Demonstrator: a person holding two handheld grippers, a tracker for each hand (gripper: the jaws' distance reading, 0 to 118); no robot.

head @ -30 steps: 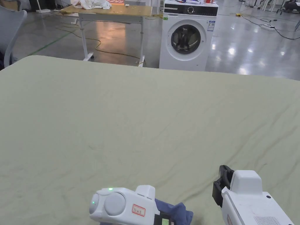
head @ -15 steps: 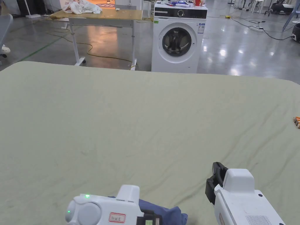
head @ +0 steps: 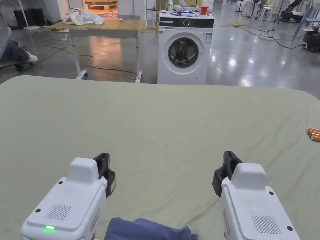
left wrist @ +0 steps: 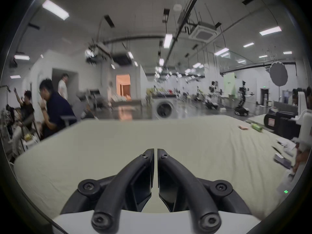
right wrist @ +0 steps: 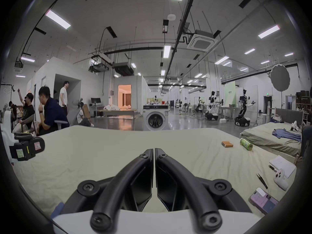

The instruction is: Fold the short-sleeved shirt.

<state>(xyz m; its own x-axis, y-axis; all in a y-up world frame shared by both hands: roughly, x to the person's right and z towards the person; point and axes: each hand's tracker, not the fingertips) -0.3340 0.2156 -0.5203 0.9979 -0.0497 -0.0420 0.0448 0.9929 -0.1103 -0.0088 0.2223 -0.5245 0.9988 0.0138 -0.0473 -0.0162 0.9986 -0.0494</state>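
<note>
Change: my left gripper is swinging off the blue shirt and coming up level with my right gripper.
Jaws: both pairs are pressing together, gripping nothing.
Shirt: it is lying bunched at the near edge of the green bed, between and below my grippers.
Risk: I am likely pinching several layers if I grab the heap blindly.
Pose: both grippers are pointing forward, side by side, hovering above the sheet.
</note>
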